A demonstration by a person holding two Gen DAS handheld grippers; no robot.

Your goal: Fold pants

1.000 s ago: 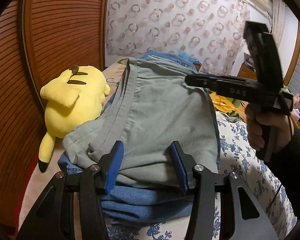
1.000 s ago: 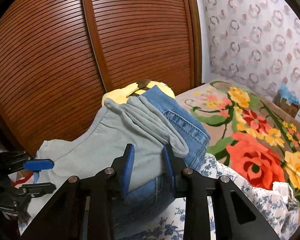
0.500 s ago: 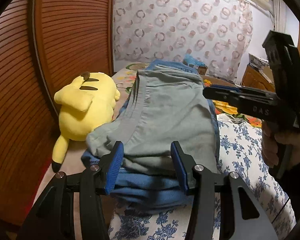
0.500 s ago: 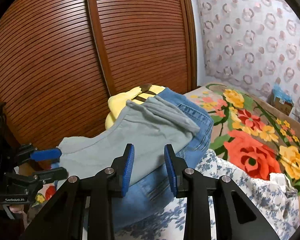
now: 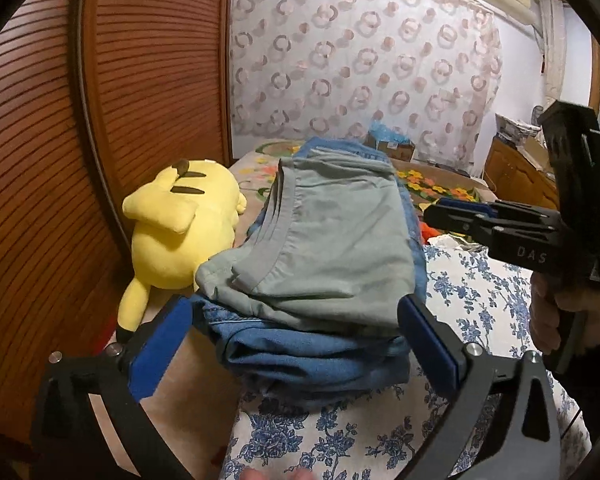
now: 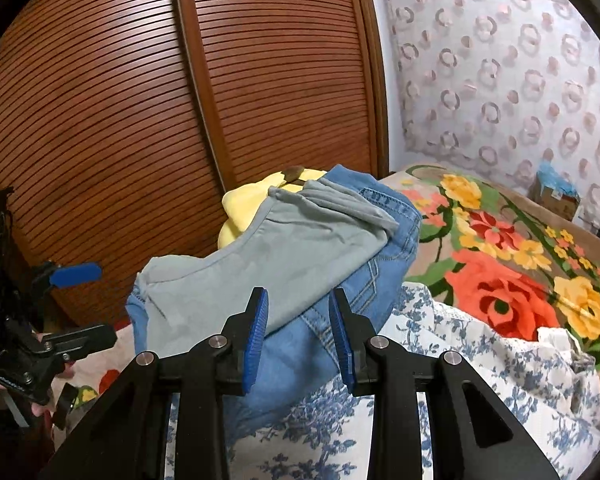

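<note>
Pants (image 5: 328,256), grey-green and folded, lie on top of folded blue jeans (image 5: 316,356) on the bed (image 5: 480,304), seen first from the left wrist. The far end of the stack hides part of the flowered blanket (image 5: 432,184) behind it, and the near hem of the jeans blurs into the blue-flowered sheet. A yellow plush toy (image 5: 180,236) lies just left of the stack, face down, its front hidden. The left gripper (image 5: 296,344) has jaws spread wide on either side of the near end of the stack; they have just been opening, and the pads stand clear of the cloth, where a second ago they stood much narrower over the grey fabric. At the right edge a hand (image 5: 564,312) holds the right gripper (image 5: 452,210), cut off by the picture's rim; it sits farther right and lower than before.

From the right wrist, the pants (image 6: 268,264) cover most of the jeans (image 6: 384,256), and only a yellow sliver of the plush toy (image 6: 244,208) shows beyond them. The right gripper (image 6: 298,336) has jaws part open with nothing between the pads; the stack lies beyond them, farther off than a second ago. At the left edge the left gripper (image 6: 80,304) shows its two fingers well apart, its handle dark and hard to read. The brown slatted wardrobe (image 6: 180,100) fills the far left.
</note>
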